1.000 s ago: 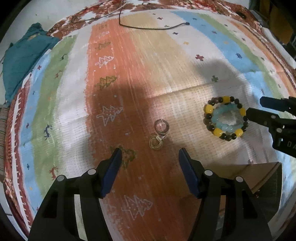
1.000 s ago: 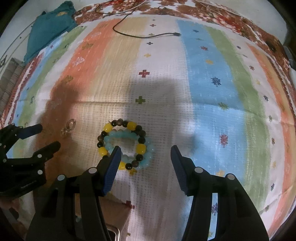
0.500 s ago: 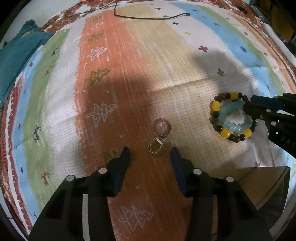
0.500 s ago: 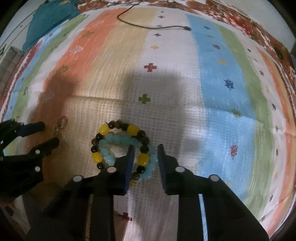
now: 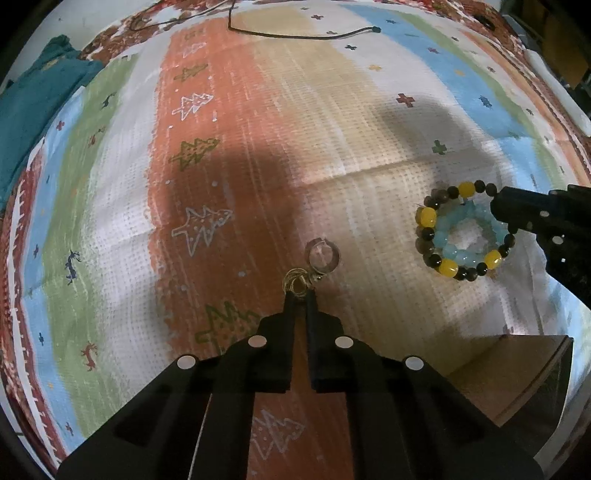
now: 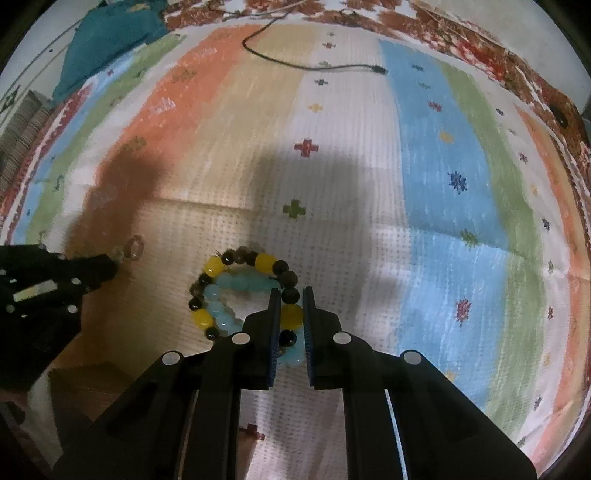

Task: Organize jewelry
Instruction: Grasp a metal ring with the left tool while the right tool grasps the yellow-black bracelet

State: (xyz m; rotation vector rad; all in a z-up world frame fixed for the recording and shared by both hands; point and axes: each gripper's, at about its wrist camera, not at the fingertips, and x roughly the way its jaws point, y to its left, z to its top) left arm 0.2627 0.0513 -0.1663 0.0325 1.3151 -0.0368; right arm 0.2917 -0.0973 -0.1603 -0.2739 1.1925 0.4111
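A small gold ring cluster (image 5: 294, 283) joined to a silver ring (image 5: 324, 255) lies on the striped cloth. My left gripper (image 5: 300, 295) is shut on the gold cluster's near edge. Two bead bracelets lie stacked to the right, a dark and yellow one (image 5: 428, 218) over a pale blue one (image 5: 448, 249). My right gripper (image 6: 290, 295) is shut on their near side, pinching a dark bead and a yellow bead (image 6: 291, 316). The rings also show small in the right wrist view (image 6: 133, 248), at the left gripper's tip.
A brown cardboard box (image 5: 517, 373) stands near the bottom right, also seen in the right wrist view (image 6: 88, 384). A black cable (image 5: 295, 33) lies at the far side. A teal cloth (image 5: 33, 103) is bunched at the far left.
Both grippers moved forward and closed: the left jaws shut on the gold rings, the right jaws shut on the bracelets' near side.
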